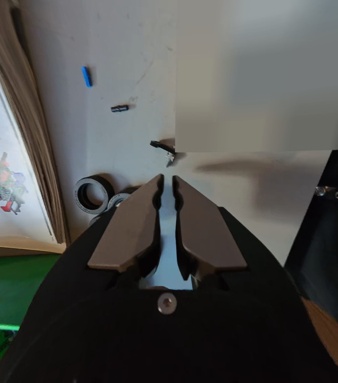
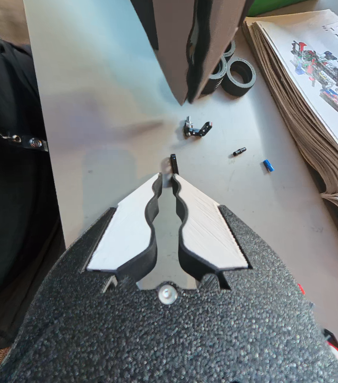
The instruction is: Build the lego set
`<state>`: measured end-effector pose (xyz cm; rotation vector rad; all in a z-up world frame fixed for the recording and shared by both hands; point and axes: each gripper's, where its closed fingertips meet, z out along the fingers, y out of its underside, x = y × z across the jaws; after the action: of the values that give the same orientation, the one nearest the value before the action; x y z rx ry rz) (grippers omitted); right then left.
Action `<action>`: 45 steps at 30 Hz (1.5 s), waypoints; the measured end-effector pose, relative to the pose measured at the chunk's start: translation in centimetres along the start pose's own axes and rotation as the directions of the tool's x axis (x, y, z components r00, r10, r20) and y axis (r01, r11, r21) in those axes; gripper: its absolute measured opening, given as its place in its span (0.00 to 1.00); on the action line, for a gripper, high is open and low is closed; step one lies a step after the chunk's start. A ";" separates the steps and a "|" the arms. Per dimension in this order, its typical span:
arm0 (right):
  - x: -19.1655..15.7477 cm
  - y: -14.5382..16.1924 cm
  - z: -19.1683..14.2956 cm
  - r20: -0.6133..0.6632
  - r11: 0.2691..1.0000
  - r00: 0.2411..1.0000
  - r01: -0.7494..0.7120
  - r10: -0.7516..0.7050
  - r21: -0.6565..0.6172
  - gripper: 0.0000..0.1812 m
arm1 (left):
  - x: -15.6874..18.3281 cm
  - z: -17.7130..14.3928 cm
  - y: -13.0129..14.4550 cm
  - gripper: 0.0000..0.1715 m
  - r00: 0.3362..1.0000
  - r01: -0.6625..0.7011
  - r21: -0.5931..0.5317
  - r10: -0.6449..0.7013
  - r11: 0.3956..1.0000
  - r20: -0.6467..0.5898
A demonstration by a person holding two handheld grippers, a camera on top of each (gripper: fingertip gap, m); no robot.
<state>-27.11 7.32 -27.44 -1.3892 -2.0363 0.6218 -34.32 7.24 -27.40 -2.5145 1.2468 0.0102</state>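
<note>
- Black small lego piece, with a grey part beside it, is pinched at the tip of the right tool; it projects forward past the fingertips, above the tabletop.
- Left tool: fingers drawn close with a narrow gap left between them, nothing seen held; in the right wrist view it hangs ahead of the right tool, tip pointing down at the tabletop.
- Black-and-grey sub-assembly: lying on the tabletop just ahead of the right tool, between the two tool tips; in the left wrist view it is half hidden by a blurred patch.
- Black pin and blue pin: lying loose ahead and to the right of the right tool, apart from each other.
- Rubber tyres: grouped behind the left tool's tip, partly hidden by it.
- Instruction booklet: open, far right of the right tool.
- Step judged in hand: a small piece is being carried for fitting to the sub-assembly.
- Next move, as judged: the sub-assembly would need steadying by the left tool, and the held piece lining up with its hole before pressing.
</note>
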 end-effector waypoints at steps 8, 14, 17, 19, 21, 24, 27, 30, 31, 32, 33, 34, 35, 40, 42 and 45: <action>-0.1 -0.1 0.5 0.020 0.999 0.999 -0.034 0.034 -0.020 0.00 | 0.3 0.8 -0.3 0.12 0.996 0.087 0.091 -0.089 0.992 0.019; 2.4 0.5 1.3 -0.091 0.998 0.995 -0.034 0.030 -0.046 0.03 | 0.2 0.6 -0.3 0.12 0.989 0.141 0.165 -0.146 0.976 0.015; 3.1 0.4 1.0 -0.127 0.998 0.991 -0.038 0.032 -0.044 0.05 | 0.3 0.5 0.2 0.12 0.989 0.140 0.182 -0.146 0.973 0.024; 3.2 0.2 0.3 -0.141 0.998 0.988 -0.057 0.055 -0.016 0.04 | 0.4 0.4 0.4 0.12 0.990 0.129 0.197 -0.138 0.972 0.035; 3.1 0.2 -0.2 -0.141 0.994 0.984 -0.111 0.109 -0.004 0.04 | 0.4 0.4 0.5 0.12 0.989 0.127 0.214 -0.139 0.968 0.042; 2.6 -0.3 -0.9 -0.144 0.980 0.969 -0.199 0.200 0.020 0.06 | 0.2 0.2 0.3 0.12 0.986 0.145 0.245 -0.160 0.959 0.042; 1.9 -0.6 -1.3 -0.123 0.930 0.922 -0.359 0.366 0.075 0.10 | 0.1 -0.1 0.0 0.12 0.984 0.157 0.284 -0.173 0.946 0.032; 1.2 -0.8 -1.4 -0.068 0.838 0.840 -0.525 0.539 0.150 0.12 | 0.2 0.0 0.1 0.12 0.989 0.133 0.280 -0.145 0.951 0.021; 1.1 -0.8 -1.3 -0.054 0.810 0.815 -0.563 0.578 0.166 0.13 | 0.2 0.1 0.2 0.12 0.991 0.124 0.270 -0.135 0.955 0.022; 1.0 -0.5 -1.1 -0.054 0.789 0.793 -0.592 0.607 0.167 0.14 | 0.1 0.1 0.3 0.12 0.992 0.111 0.263 -0.123 0.958 0.030; 1.0 -0.1 -1.0 -0.064 0.775 0.778 -0.610 0.626 0.165 0.14 | 0.0 0.1 0.3 0.12 0.993 0.093 0.259 -0.107 0.961 0.039; 1.1 0.0 -0.9 -0.074 0.766 0.767 -0.620 0.637 0.169 0.15 | -0.1 0.0 0.2 0.12 0.995 0.072 0.256 -0.086 0.964 0.046; 1.1 0.0 -0.9 -0.080 0.761 0.761 -0.624 0.644 0.178 0.15 | -0.2 0.0 0.1 0.12 0.996 0.050 0.255 -0.066 0.966 0.055; 1.1 -0.3 -0.4 -0.091 0.785 0.783 -0.598 0.615 0.162 0.12 | 0.2 0.4 -0.4 0.11 0.999 -0.019 0.229 0.010 0.973 0.040; 1.5 -0.1 0.2 -0.108 0.795 0.789 -0.589 0.604 0.143 0.14 | 0.2 0.8 -0.5 0.11 0.999 -0.037 0.209 0.029 0.977 0.040; 2.4 0.5 0.7 -0.147 0.809 0.796 -0.576 0.588 0.120 0.17 | 0.3 1.4 -0.8 0.11 0.998 -0.047 0.191 0.041 0.981 0.039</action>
<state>-27.98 9.73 -27.74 -1.9704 -1.4117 0.7778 -33.35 7.89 -28.53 -2.3129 1.2273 -0.0532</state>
